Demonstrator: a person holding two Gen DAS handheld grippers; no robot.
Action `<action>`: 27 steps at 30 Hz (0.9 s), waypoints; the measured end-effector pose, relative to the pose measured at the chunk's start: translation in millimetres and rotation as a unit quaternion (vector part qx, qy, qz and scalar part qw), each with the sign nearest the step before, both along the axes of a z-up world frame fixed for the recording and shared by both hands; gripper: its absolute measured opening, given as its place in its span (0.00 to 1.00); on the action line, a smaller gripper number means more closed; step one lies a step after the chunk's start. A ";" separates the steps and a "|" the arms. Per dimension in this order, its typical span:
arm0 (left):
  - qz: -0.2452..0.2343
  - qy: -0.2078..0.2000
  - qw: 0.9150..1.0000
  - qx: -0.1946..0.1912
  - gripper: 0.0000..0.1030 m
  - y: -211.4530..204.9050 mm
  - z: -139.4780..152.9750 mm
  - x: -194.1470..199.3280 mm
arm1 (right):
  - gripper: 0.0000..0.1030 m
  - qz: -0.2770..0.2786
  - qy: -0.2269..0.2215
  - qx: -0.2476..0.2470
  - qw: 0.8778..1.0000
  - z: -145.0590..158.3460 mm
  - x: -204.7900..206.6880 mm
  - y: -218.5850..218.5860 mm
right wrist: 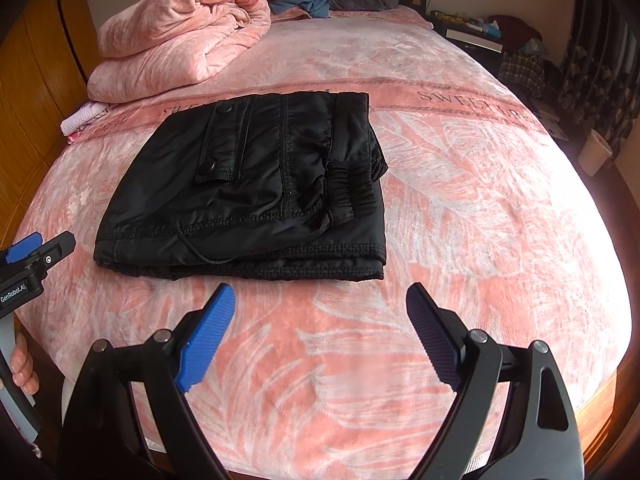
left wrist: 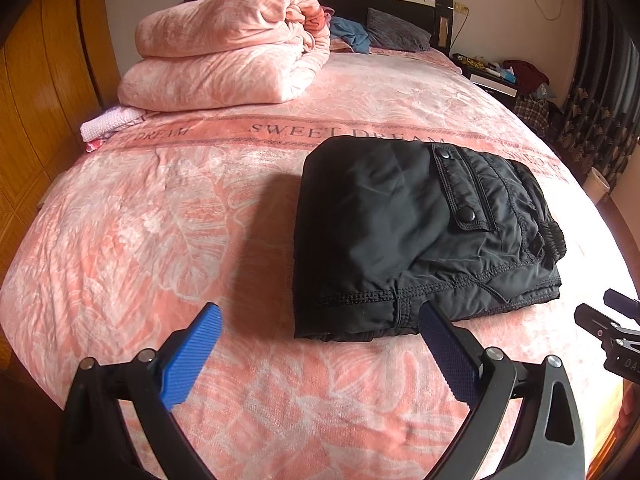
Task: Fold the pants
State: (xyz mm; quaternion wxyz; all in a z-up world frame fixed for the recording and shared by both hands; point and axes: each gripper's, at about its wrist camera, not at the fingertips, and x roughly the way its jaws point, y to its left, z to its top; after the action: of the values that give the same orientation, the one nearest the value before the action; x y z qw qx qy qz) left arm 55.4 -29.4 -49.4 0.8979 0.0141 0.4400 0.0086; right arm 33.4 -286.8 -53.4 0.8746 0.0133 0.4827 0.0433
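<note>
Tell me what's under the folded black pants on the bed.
The black pants lie folded on the pink "Sweet Dream" bedspread, which shows all around them. The folded layers cover the patch beneath, so anything else there can't be seen. Both tools are open, off the pants.

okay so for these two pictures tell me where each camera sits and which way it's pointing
Left wrist: on the left gripper, looking up the bed toward the headboard; black pants ahead-right, right gripper's edge at right.
Right wrist: on the right gripper, same heading; pants ahead-left, left gripper and fingers at left.
Shared: folded pants, pink quilt, both jaws open.
</note>
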 end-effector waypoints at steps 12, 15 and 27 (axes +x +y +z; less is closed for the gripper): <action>0.005 -0.002 1.000 -0.001 0.96 2.4 -3.9 2.5 | 0.85 0.005 0.005 -0.009 1.000 -5.0 3.5 1.3; 0.004 0.004 1.000 -0.011 0.96 3.1 -5.6 4.2 | 0.85 0.005 0.005 -0.010 1.000 -4.7 4.8 0.2; 0.001 0.009 1.000 -0.012 0.96 2.8 -8.4 6.7 | 0.86 0.008 0.010 -0.015 1.000 -8.3 8.5 2.1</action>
State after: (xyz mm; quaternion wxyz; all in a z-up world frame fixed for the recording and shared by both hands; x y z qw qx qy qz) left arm 62.1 -26.5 -57.8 0.8937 0.0033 0.4485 0.0041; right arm 41.8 -284.8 -61.7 0.8696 -0.0035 0.4919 0.0425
